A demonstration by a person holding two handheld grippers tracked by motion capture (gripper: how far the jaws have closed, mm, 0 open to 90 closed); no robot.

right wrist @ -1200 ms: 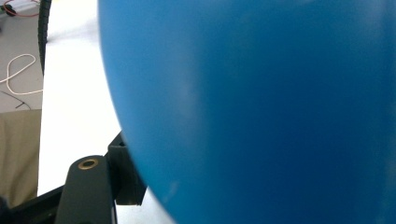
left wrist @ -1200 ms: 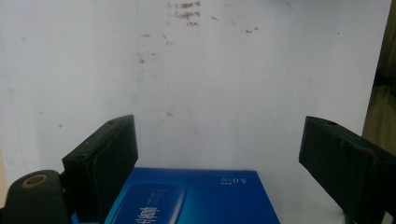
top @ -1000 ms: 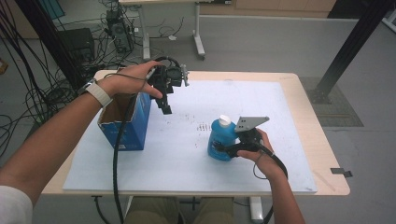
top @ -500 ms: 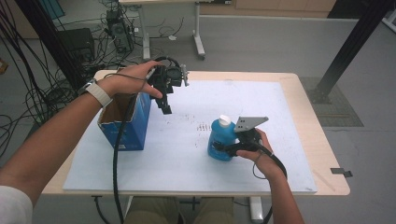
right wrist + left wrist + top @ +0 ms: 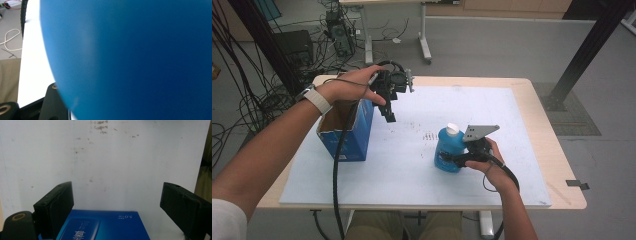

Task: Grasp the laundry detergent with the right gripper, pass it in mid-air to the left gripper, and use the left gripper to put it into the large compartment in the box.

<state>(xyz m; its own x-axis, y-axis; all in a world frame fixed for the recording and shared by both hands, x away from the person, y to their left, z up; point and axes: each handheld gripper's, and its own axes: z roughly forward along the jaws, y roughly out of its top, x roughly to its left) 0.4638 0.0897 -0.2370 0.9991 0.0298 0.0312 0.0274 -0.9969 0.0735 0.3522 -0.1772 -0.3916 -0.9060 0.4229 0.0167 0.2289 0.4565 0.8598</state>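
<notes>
Bottle (image 5: 448, 150) standing upright on the white surface (image 5: 522, 130), right of the open box (image 5: 346, 131) and apart from it, not yet lifted. Being clamped by the right hand-held gripper (image 5: 451, 159), jaws just closing on its body. Left hand-held gripper (image 5: 388, 111) hovering spread over the box edge, holding nothing; packing likely remaining.

A white sheet (image 5: 512, 130) covers the wooden tabletop (image 5: 557, 150); tangled cables (image 5: 257, 100) at nine o'clock, a black post (image 5: 582, 55) at two o'clock
</notes>
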